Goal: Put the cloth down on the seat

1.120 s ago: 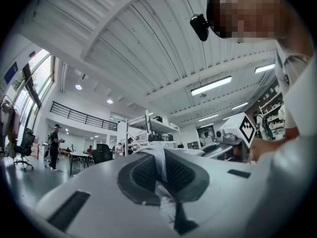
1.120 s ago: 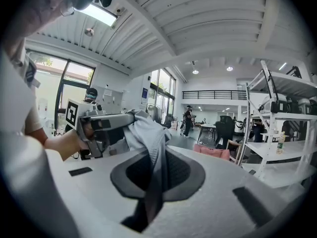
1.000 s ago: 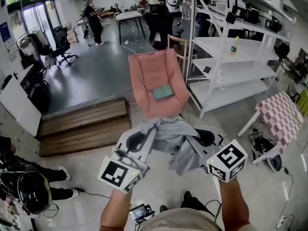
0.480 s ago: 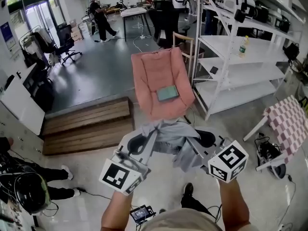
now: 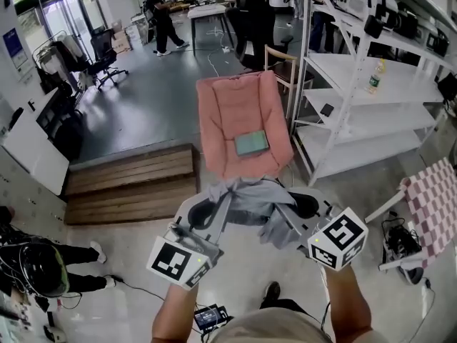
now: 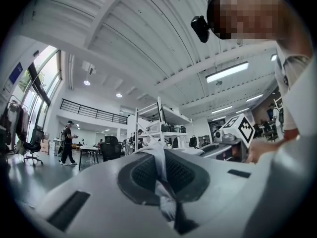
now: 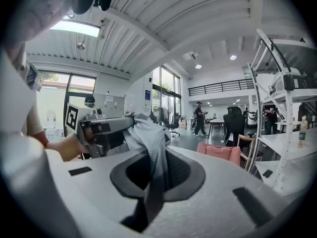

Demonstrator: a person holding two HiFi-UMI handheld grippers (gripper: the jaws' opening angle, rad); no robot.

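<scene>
Two hand-held grippers share one grey cloth (image 5: 250,200), seen from above in the head view. The left hand-held gripper (image 5: 205,211) and the right hand-held gripper (image 5: 303,206) are held side by side low in the frame, each carrying a cube with black-and-white square markers. The cloth is bunched and slung between their tips, in the air above the pale floor (image 5: 400,299). Just beyond it stands the pink seat (image 5: 239,113) — a padded armchair facing the person — with a flat teal object (image 5: 251,143) lying on its cushion. The cloth is at the seat's front edge, not on the cushion. A white shelf rack (image 5: 357,113) stands to the right of the seat and a low wooden platform (image 5: 132,184) to its left. A pink-and-white checked chair (image 5: 432,191) is at the far right.

Left gripper view: the jaws are closed, pinching a thin pale fold of the cloth between their dark pads. The other gripper's marker cube shows to the right, with the shelf rack in the distance.

Right gripper view: the jaws are clamped on a thicker grey fold, which rises from the pads and drapes leftward to the left hand-held gripper. The pink seat sits low, ahead and slightly right, with the shelf rack beside it.
</scene>
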